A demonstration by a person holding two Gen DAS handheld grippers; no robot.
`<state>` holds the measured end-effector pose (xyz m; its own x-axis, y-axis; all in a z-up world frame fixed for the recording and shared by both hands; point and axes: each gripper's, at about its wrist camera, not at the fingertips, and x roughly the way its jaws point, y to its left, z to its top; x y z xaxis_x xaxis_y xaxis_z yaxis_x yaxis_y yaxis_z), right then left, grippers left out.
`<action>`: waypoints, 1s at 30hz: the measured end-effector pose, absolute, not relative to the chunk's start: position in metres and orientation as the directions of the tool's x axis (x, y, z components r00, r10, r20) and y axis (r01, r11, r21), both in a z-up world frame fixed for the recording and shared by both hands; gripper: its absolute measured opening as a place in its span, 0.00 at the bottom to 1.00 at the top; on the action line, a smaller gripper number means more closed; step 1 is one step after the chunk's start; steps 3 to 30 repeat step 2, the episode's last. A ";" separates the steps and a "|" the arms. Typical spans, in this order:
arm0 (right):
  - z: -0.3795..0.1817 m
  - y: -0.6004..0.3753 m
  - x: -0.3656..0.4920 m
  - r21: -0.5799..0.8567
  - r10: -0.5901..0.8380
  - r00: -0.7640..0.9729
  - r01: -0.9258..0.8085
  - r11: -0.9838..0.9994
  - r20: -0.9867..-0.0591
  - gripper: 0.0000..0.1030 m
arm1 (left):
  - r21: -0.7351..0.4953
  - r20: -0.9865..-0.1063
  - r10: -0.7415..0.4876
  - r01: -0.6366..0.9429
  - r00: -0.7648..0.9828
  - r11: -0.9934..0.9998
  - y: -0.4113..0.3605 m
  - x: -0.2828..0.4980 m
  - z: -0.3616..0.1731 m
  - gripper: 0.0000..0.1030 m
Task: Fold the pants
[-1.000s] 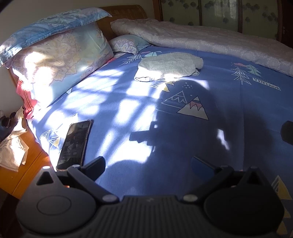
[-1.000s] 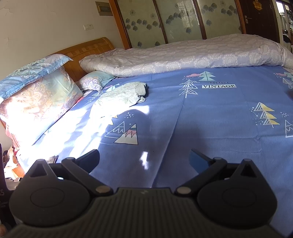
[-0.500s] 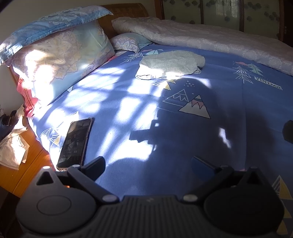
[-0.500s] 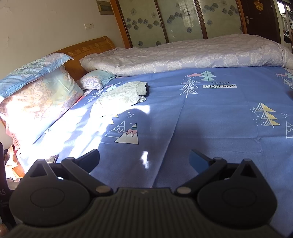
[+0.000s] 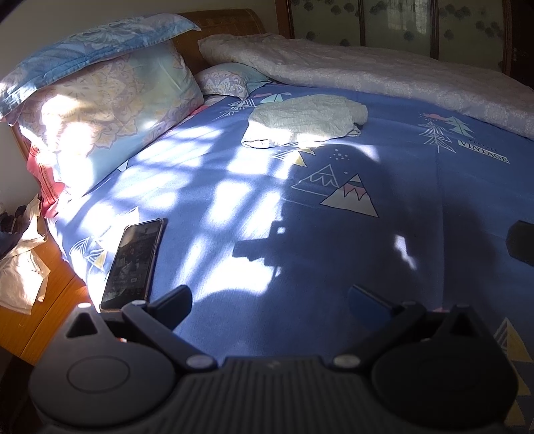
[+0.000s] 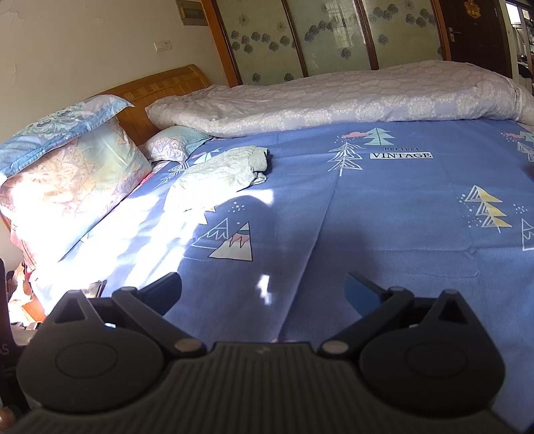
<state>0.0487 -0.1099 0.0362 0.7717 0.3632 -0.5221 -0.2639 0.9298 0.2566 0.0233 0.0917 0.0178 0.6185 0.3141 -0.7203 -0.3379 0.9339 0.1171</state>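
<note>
Left wrist view, contents by size. Item one: the blue bed sheet [image 5: 417, 217], printed with trees and mountains, is filling most of your frame, with window light and shadows falling across it. Item two: the pale quilt [image 5: 383, 71] is lying bunched along the far side of the bed. Item three: two patterned pillows [image 5: 106, 96] are stacking against the wooden headboard [image 5: 220, 26], with a smaller pillow [image 5: 230, 78] sitting beside them. Item four: the pants [image 5: 307, 120], light-coloured and loosely bundled, are resting on the sheet near the small pillow, well apart from both of your tools. Item five: your left gripper [image 5: 268, 298] is hovering low over the sheet with its jaws spread wide, gripping nothing. Item six: a phone [image 5: 133, 263] is lying face up at the bed's near edge, just beside the left finger.

Right wrist view: your right gripper [image 6: 263, 288] is likewise standing wide apart and carrying nothing above the sheet [image 6: 383, 217]. The pants [image 6: 220, 173] are lying far ahead to its left, partly sunlit, below the quilt [image 6: 333, 100].
</note>
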 end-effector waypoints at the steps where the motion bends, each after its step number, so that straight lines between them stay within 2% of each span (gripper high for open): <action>1: 0.036 -0.110 0.049 0.257 0.363 0.772 -0.264 0.930 -0.522 1.00 | 0.116 -0.718 0.310 -0.332 0.624 0.936 0.091 0.023 0.018 1.00; 30: 0.036 -0.110 0.049 0.257 0.364 0.772 -0.264 0.929 -0.521 1.00 | 0.115 -0.716 0.306 -0.326 0.627 0.938 0.090 0.023 0.019 1.00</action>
